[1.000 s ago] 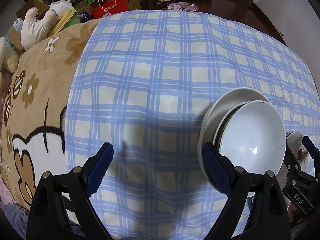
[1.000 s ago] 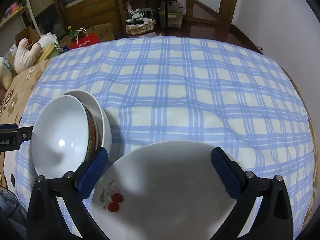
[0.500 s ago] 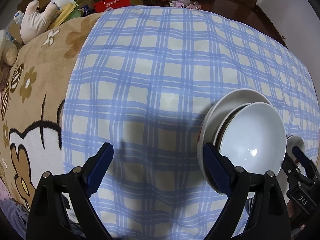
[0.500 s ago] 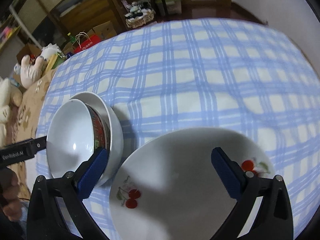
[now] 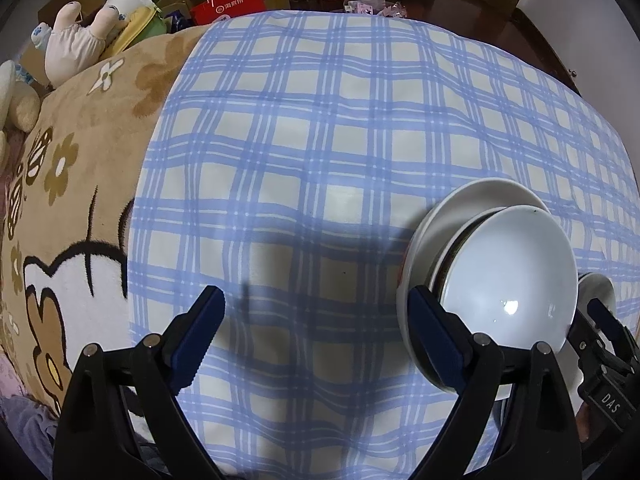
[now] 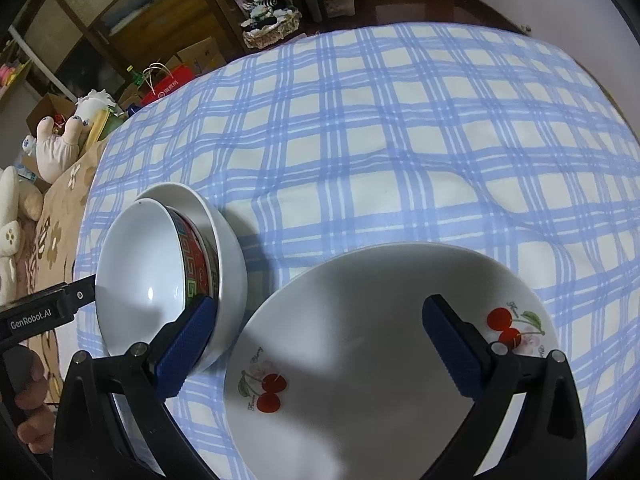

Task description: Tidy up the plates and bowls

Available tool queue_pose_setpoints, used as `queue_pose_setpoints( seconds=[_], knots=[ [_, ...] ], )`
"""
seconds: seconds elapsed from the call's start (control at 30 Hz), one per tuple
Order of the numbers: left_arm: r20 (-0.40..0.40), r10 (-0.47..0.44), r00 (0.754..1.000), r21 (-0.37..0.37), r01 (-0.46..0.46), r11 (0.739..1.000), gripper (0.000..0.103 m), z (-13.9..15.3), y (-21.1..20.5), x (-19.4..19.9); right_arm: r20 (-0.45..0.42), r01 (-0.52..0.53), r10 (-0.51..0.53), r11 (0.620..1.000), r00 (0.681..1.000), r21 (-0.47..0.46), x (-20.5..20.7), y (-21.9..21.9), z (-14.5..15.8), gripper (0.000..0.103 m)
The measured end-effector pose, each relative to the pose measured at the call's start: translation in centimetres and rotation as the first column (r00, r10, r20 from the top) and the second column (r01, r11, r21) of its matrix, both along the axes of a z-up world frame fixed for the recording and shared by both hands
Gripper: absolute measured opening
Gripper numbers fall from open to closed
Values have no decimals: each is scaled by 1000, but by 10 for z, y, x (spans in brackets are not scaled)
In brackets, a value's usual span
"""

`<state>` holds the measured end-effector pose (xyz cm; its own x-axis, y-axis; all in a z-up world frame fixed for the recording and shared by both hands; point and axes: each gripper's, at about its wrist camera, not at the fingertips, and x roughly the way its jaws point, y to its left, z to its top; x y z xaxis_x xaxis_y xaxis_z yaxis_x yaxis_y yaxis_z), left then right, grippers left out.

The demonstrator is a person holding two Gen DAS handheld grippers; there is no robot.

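Observation:
A stack of bowls sits on the blue checked cloth: a white bowl (image 5: 504, 276) (image 6: 140, 276) tilted inside a red-patterned bowl (image 6: 198, 264), both inside a larger white bowl (image 5: 452, 212) (image 6: 224, 240). A white plate with cherry prints (image 6: 384, 360) lies right of the stack, under my right gripper (image 6: 320, 344), which is open and empty above it. My left gripper (image 5: 316, 328) is open and empty over bare cloth, its right finger (image 5: 436, 340) next to the stack. The plate's rim (image 5: 598, 284) shows in the left wrist view.
A brown cartoon blanket (image 5: 68, 168) lies left of the checked cloth (image 5: 340, 112). Soft toys (image 5: 84, 40), a red bag (image 5: 236, 4), boxes and a basket (image 6: 272, 28) stand on the floor beyond the far edge.
The right gripper has tilted and turned left over the cherry plate, so more of the plate and both cherry prints show. The left gripper has hardly moved.

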<state>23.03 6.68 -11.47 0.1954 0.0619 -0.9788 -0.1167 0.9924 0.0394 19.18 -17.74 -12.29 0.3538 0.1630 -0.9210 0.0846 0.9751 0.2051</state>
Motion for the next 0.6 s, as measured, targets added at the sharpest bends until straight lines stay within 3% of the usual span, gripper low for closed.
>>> queue_pose_setpoints(
  seconds=[0.3,0.6],
  knots=[
    [36,-28,999,41,26,999,92,4,-6,-4,-4,12,-12,999,1000,-44,3,2,2,103],
    [17,-5,1000,15,4,1000,93,1,1,-1,-22,-21,17,980,1000,-196,17,18,15,101]
  ],
)
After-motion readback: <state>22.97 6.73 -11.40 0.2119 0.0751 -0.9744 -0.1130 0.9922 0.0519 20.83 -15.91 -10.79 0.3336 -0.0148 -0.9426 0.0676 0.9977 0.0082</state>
